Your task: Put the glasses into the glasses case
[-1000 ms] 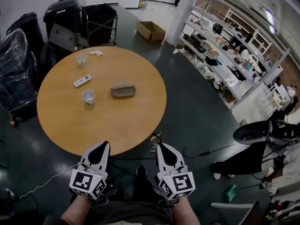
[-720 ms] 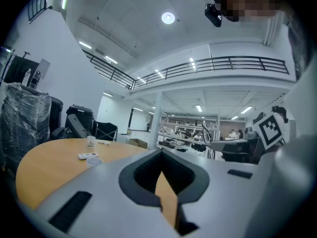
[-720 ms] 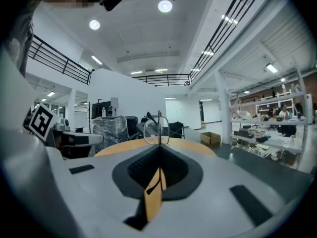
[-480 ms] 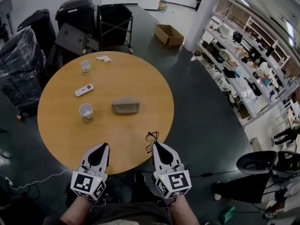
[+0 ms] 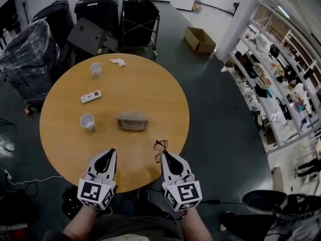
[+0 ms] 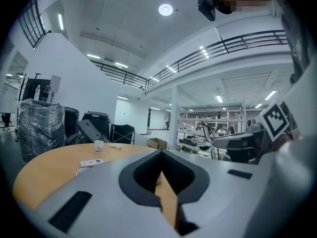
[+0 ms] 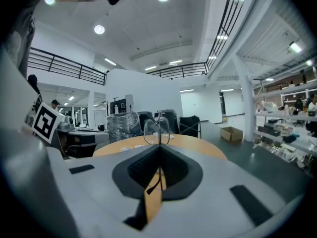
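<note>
Right gripper (image 5: 164, 155) holds glasses (image 5: 160, 146) — cup (image 5: 88, 122), remote (image 5: 91, 96) left of case (image 5: 132, 120).

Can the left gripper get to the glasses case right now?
Probably yes: the glasses case lies on the table ahead of the left gripper, nothing between; the cup sits aside.

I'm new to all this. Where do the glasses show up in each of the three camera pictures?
Head view: the glasses stick out from the right gripper tip, over the near side of the table.
Right gripper view: centre, pinched between the jaws, lens upright.
Left gripper view: not in it.
Shared landmark: the round wooden table.
</note>
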Available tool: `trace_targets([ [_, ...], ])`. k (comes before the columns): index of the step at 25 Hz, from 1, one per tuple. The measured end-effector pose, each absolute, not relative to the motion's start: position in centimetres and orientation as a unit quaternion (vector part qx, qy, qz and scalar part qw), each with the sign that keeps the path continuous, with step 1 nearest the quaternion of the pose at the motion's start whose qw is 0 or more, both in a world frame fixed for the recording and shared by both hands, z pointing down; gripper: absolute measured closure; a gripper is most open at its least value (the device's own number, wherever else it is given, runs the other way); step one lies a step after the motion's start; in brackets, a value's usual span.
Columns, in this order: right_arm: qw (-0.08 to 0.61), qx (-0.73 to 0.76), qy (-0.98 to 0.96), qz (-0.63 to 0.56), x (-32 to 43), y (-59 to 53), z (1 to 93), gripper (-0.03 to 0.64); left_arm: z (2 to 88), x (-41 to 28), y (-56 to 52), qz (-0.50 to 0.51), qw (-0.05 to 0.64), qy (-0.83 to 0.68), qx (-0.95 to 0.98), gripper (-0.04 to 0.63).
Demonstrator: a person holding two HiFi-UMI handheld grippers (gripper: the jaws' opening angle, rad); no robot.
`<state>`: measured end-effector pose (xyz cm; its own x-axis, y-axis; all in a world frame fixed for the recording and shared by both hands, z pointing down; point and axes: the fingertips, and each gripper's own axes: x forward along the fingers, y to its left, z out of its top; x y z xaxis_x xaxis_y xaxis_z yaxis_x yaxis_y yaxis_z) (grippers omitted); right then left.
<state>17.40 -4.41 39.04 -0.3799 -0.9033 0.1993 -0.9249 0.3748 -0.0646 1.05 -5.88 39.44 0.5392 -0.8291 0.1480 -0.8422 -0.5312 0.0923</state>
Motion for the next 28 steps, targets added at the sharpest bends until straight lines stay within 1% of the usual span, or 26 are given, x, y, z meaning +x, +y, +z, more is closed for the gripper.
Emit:
trace_targets([
  [9, 0.090, 0.517, -0.846, 0.095, 18.5, -7.3, 41.0, 0.629, 41.0, 3.0, -7.9, 0.056, 0.091, -0.507, 0.856, 0.591],
  [17, 0.120, 0.515, -0.843, 0.093, 16.7, -8.6, 42.7, 0.629, 43.3, 1.5, -9.9, 0.066, 0.100, -0.505, 0.854, 0.591],
  [23, 0.160, 0.521, -0.834, 0.081, 15.0, -9.5, 44.4, 0.629, 45.6, 1.2, -11.7, 0.095, 0.110, -0.476, 0.867, 0.589],
  [28, 0.193, 0.516, -0.829, 0.097, 13.4, -10.9, 47.0, 0.629, 47.4, 1.4, -13.4, 0.104, 0.119, -0.450, 0.879, 0.590],
])
